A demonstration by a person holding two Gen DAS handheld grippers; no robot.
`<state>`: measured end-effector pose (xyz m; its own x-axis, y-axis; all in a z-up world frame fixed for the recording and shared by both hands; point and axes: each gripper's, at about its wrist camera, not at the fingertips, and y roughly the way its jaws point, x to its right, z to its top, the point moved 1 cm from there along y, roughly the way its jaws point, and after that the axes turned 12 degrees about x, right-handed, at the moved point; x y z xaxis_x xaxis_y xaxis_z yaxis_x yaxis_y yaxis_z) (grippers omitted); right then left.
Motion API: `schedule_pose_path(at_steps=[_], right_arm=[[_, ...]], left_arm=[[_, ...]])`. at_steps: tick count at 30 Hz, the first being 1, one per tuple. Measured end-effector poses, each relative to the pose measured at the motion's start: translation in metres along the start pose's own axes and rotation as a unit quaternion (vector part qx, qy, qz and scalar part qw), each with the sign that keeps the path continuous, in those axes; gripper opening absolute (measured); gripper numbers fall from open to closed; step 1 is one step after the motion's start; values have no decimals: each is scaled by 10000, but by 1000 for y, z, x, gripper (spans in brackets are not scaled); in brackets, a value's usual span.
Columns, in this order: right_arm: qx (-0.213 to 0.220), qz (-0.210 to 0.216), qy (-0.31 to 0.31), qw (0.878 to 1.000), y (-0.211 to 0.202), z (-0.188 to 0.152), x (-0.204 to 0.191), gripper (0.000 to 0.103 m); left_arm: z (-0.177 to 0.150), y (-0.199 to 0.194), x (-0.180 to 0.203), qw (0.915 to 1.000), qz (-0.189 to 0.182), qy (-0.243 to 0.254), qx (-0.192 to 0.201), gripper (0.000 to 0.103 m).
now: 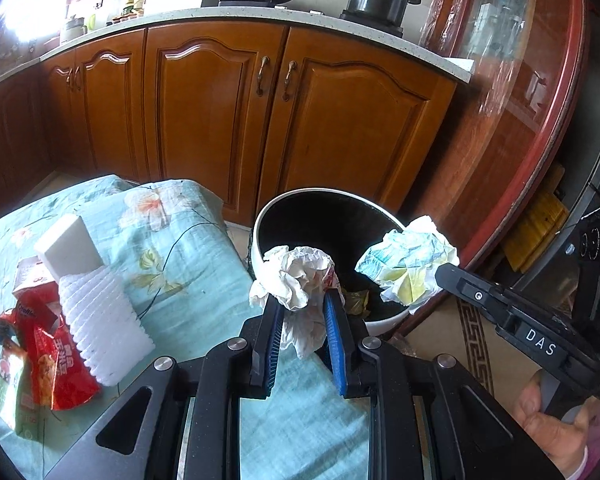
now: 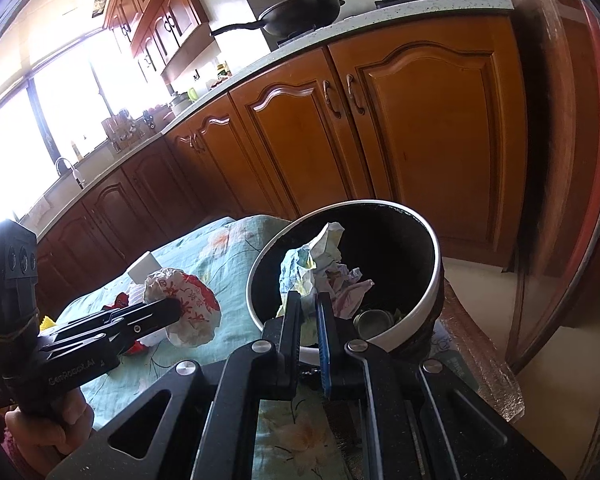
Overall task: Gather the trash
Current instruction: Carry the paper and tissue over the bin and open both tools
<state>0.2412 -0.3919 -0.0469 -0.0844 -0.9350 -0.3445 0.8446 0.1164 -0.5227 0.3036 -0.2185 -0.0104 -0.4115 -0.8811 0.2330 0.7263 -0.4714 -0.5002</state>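
My left gripper (image 1: 302, 300) is shut on a crumpled white wrapper with red print (image 1: 300, 276), held just over the near rim of the trash bin (image 1: 320, 191), a white bin with a black inside. In the right wrist view that left gripper (image 2: 172, 306) and its wrapper (image 2: 192, 304) hang above the cloth, left of the bin (image 2: 430, 300). My right gripper (image 2: 309, 298) is shut on a crumpled blue, yellow and white paper (image 2: 304, 268) over the bin's mouth. From the left wrist view the same paper (image 1: 408, 264) sits at the bin's right rim, on the right gripper (image 1: 446, 276).
A teal floral cloth (image 1: 188, 248) covers the table beside the bin. On it lie a stack of white foam sheets (image 1: 100, 320), a white block (image 1: 70, 248) and red snack bags (image 1: 56, 360). Wooden cabinets (image 1: 220, 112) stand behind. Other trash (image 2: 374, 320) lies inside the bin.
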Motion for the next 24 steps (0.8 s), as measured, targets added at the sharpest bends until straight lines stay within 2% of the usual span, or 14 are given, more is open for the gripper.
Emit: schedule_pose_path(at_steps=[14,17,21,22,24], right_arm=[[-131,-142,-69,9998,26,12,22,8],[-196,-176,-69,9996,35,13,27,8],[-288,-245,-103,9992,47,13,32,15],[-309,-240,-59,9992,50,13,35,18],[-344,-247,28,9991,52,13,39,37]], left_arm=[[22,68,17,9997,-22,136,-209,22],[22,85,20,9993,-35,195,-310,28],[22,104,23,9987,62,180,-473,50],[22,105,22,9988,63,147,-466,56],[21,104,21,9989,102,128,-441,66]])
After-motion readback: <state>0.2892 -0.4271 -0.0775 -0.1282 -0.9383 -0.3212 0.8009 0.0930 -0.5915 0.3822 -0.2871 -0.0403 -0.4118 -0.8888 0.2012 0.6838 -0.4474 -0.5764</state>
